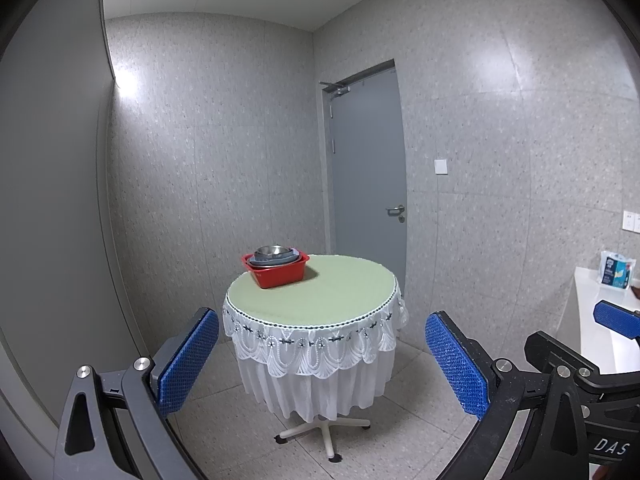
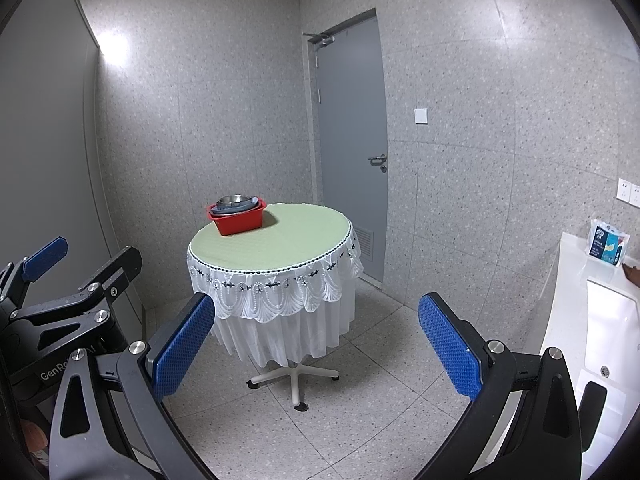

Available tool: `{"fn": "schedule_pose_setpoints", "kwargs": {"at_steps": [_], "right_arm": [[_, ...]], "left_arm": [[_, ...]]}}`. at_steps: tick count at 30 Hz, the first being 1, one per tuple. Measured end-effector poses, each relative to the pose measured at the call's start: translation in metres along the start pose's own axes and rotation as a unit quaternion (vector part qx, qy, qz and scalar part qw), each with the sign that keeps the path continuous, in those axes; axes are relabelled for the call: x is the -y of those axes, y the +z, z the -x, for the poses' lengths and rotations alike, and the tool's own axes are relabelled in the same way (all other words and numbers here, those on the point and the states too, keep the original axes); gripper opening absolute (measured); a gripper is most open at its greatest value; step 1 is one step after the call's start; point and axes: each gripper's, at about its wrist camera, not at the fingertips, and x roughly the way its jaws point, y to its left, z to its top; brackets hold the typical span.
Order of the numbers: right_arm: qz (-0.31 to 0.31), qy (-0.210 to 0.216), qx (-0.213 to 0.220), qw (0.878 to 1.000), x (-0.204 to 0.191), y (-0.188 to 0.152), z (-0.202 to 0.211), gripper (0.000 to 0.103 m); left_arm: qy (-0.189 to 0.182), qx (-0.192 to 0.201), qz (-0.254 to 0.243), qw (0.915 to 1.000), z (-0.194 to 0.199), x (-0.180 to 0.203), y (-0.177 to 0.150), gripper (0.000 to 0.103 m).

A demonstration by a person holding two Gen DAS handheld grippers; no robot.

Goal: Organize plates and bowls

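My left gripper hangs with its two blue pads spread wide and nothing between them, and my right gripper is the same: wide apart, empty, held well back from the table. Both look across bare floor at it, so I am standing off, not working at the dishes.

The task's things sit together at the far left edge of the tabletop: a red tub with a grey plate or tray lying in it and a metal bowl nested on top. That stacked state fits two readings equally: dishes gathered in the tub and finished with, or a tub brought in full and waiting to be sorted. I cannot tell which, nor whether more pieces lie under the bowl.

Any approach from here should be level and slow, with the pads kept wide until a rim sits squarely between them, since the table stands on one slim pedestal with castor feet and may shift if pushed.

The bowl is round, shiny steel, likely slick against my dimpled rubber pads. The tub is rectangular, glossy plastic with a rolled lip. The tabletop carries a pale green woven-looking mat, edged by a white lace cloth that falls in scalloped folds. The walls are speckled grey panels, the door flat grey.
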Motion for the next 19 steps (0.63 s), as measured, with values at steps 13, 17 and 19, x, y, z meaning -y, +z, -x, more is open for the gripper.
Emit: {"fn": "schedule_pose_setpoints", "kwargs": {"at_steps": [13, 17, 19], "right_arm": [[-0.001, -0.004, 0.004, 1.000, -0.009, -0.001, 0.008, 0.103], [-0.001, -0.004, 0.004, 1.000, -0.010, 0.000, 0.010, 0.103], [-0.003, -0.005, 0.003, 1.000, -0.011, 0.000, 0.012, 0.103]], "left_arm": [[-0.001, 0.005, -0.002, 1.0000, 0.013, -0.005, -0.001, 0.102], [-0.002, 0.005, -0.003, 1.0000, 0.016, -0.005, 0.000, 0.102], [-0.002, 0.004, -0.003, 1.0000, 0.020, -0.007, 0.000, 0.102]]}}
